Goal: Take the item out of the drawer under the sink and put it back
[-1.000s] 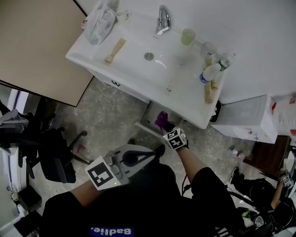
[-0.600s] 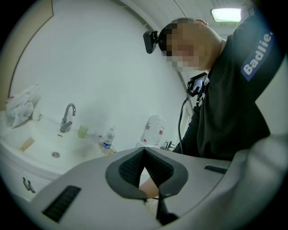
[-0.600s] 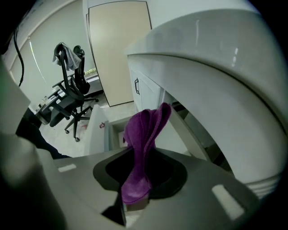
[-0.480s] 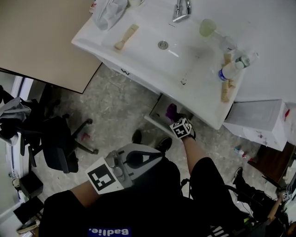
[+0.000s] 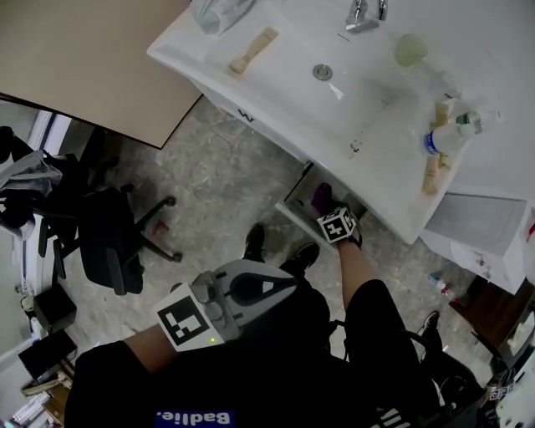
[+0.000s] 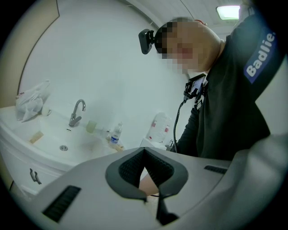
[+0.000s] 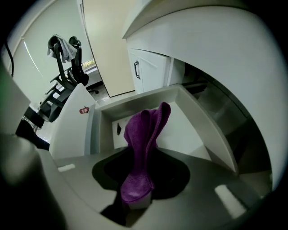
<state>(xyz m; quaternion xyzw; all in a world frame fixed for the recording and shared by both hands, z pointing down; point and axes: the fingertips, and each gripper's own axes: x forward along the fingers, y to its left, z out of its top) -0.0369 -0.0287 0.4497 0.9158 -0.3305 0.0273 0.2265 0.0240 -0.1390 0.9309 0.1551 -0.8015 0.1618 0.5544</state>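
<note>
Right claw (image 7: pixel 135 202) is pointed steeply down and clenched on the purple cloth (image 7: pixel 144 134). Its jaws have just been easing apart, yet the cloth's lower hem is pinched between the pads. The rest of the cloth hangs away from the claw in one long fold, straight over the open drawer (image 7: pixel 135 98), and I cannot tell whether its free end touches the drawer floor. That drawer is pulled out from the white cabinet under the sink (image 5: pixel 334 92), below the sink's near edge toward its right end. In the head view the right claw's marker cube sits right over the drawer's mouth, with the person's bare forearm running back from it.

Left claw (image 6: pixel 144 152) is clenched with its tips meeting and nothing between them. It is held low near the person's lap, well apart from the drawer, pointing roughly level toward the sink.

Out on the sink top, the tap (image 5: pixel 364 12) stands at the far edge. A pale green cup (image 5: pixel 410 48) is just to its right. A clear bottle (image 5: pixel 447 138) with a blue label lies near the right edge among some small pale pieces. A pale wooden piece (image 5: pixel 253 48) rests toward the left end, near a crumpled white bag (image 5: pixel 221 10) in the far left corner. A black office chair (image 5: pixel 109 242) stands on the speckled floor off to the left.
</note>
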